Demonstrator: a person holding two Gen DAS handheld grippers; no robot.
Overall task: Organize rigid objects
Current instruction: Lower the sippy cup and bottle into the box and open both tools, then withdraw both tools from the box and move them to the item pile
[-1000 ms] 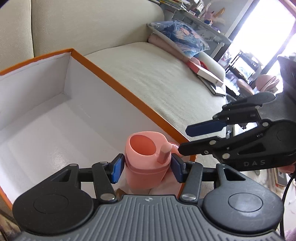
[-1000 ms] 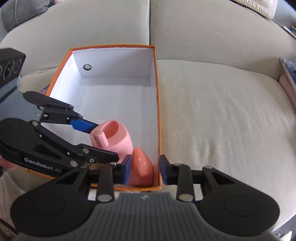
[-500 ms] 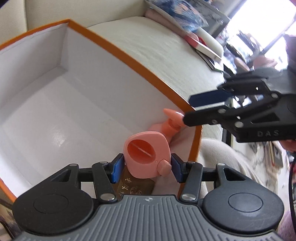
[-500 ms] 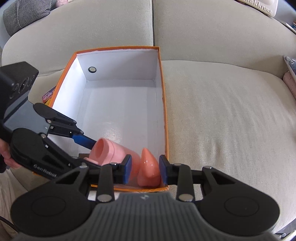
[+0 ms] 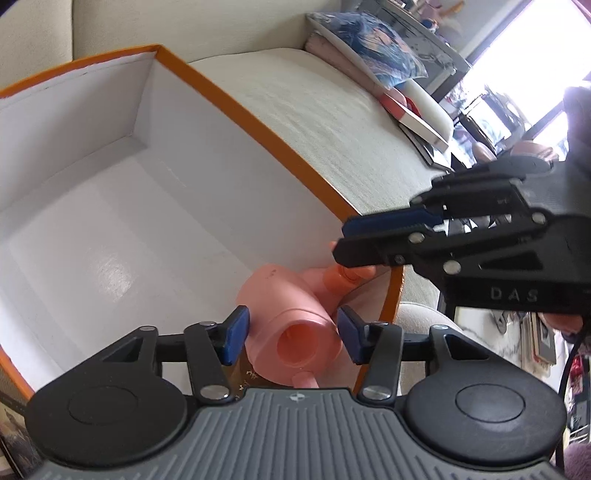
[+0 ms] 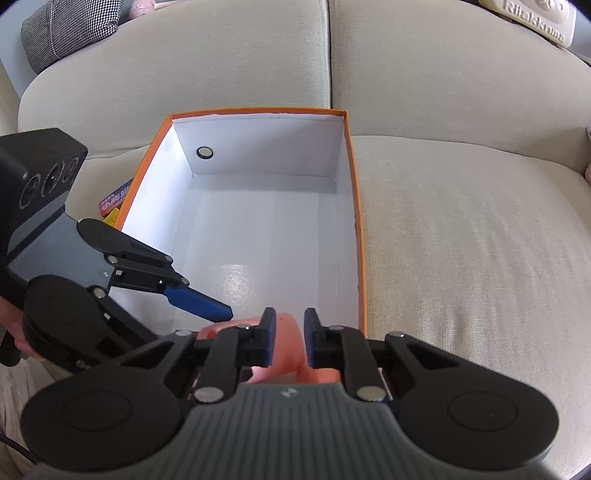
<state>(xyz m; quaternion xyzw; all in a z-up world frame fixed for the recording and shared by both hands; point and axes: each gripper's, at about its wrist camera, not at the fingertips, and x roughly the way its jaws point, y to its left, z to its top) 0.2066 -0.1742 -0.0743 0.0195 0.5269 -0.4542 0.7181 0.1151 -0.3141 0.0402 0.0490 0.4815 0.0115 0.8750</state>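
A pink toy watering can (image 5: 291,317) lies on its side in the near corner of an orange box with a white inside (image 5: 110,206). My left gripper (image 5: 291,339) has its blue pads either side of the can's body with small gaps, so it is open. My right gripper (image 6: 286,341) hangs above the can's spout (image 6: 286,350), pads apart and not touching it. The right gripper also shows in the left wrist view (image 5: 369,240), and the left gripper in the right wrist view (image 6: 199,306). The box (image 6: 360,236) holds nothing else that shows.
The box stands on a beige sofa seat (image 6: 461,240). Books (image 5: 417,122) and a blue patterned cushion (image 5: 376,44) lie at the sofa's far end. A colourful packet (image 6: 114,199) lies left of the box. A checked cushion (image 6: 70,33) sits on the backrest.
The left gripper tipped the can from upright onto its side in the box and opened its pads. The right gripper let go of the spout and rose slightly.
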